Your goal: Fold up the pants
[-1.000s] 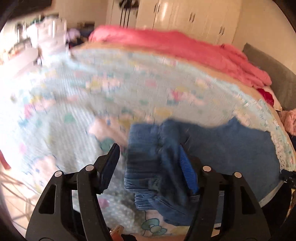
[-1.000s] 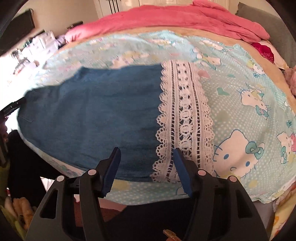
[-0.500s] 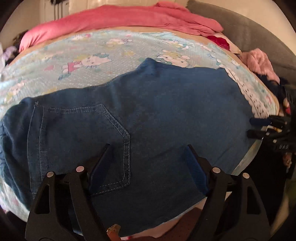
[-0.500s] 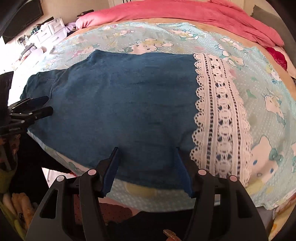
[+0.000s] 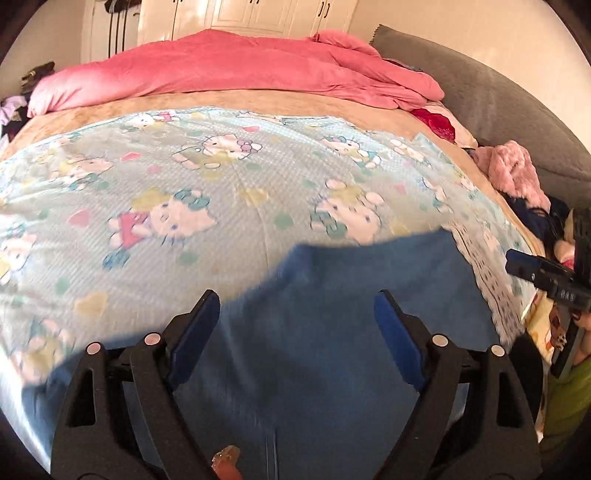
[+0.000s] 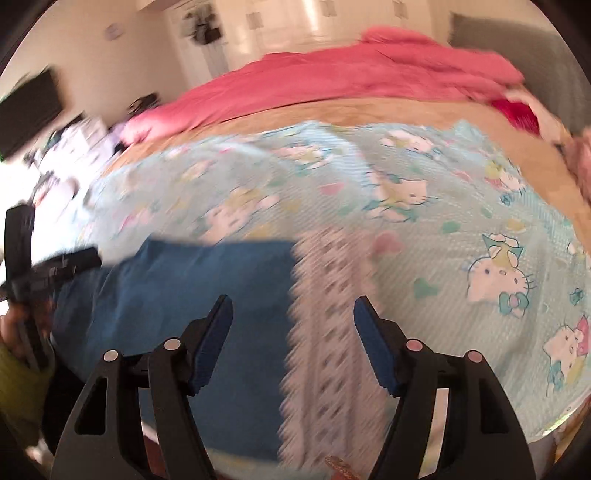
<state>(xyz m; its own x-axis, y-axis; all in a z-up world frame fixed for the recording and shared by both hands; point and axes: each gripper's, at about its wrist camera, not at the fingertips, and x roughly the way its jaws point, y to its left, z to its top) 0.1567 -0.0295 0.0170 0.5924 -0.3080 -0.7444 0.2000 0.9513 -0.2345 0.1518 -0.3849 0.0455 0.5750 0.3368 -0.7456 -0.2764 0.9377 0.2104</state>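
Warm daylight is spread evenly over the bed sheet [image 5: 229,192], and the wardrobe doors [image 5: 251,14] far beyond the fingers are washed out by glare. The pants [image 6: 177,295] between the fingers are smeared by motion blur. Edges are bowed and vignetted black.

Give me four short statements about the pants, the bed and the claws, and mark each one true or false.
1. The pants are blue denim. True.
2. The lace trim on the pants is black. False: it is white.
3. The pink blanket lies on top of the pants. False: it is at the far end of the bed, apart from them.
4. Neither the left claw nor the right claw grips cloth; both are opening above the pants. True.
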